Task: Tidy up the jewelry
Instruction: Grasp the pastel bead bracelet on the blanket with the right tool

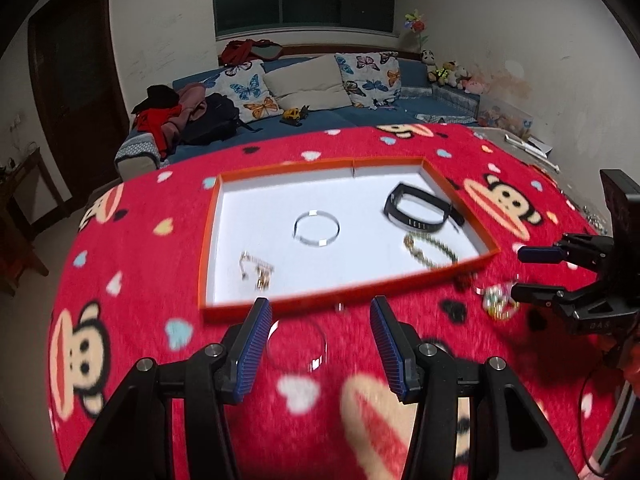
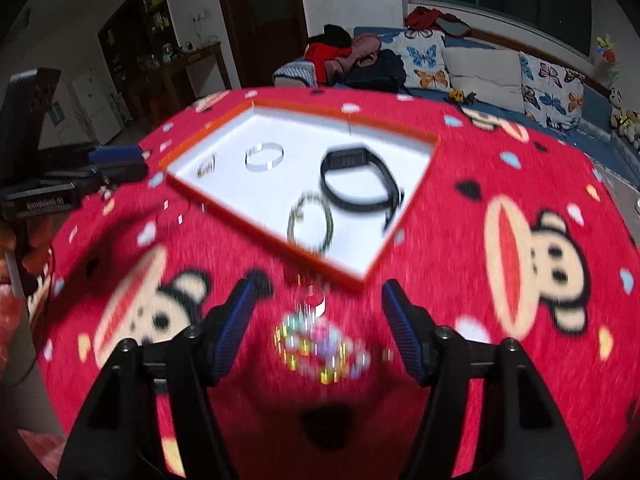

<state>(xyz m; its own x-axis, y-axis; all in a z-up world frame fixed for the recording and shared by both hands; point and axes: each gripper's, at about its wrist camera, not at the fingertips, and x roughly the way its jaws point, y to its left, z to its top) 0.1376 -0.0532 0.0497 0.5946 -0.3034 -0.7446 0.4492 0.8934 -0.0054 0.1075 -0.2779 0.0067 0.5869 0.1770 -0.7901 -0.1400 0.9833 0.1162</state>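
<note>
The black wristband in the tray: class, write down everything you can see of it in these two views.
The black wristband is a closed, flattened loop, matte like rubber or plastic, with a thicker block on one side and a strap tail sticking out at one end. It lies flat on the white floor of the orange-rimmed tray, in the corner away from the silver bangle. The gold chain bracelet lies close beside it; whether they touch is unclear. Neither pair of jaws is near it.

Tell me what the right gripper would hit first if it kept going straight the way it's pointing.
Most likely the multicoloured beaded bracelet on the red blanket. It lies directly between the open right gripper fingers, untouched. The picture is blurred, so depth is uncertain.
</note>
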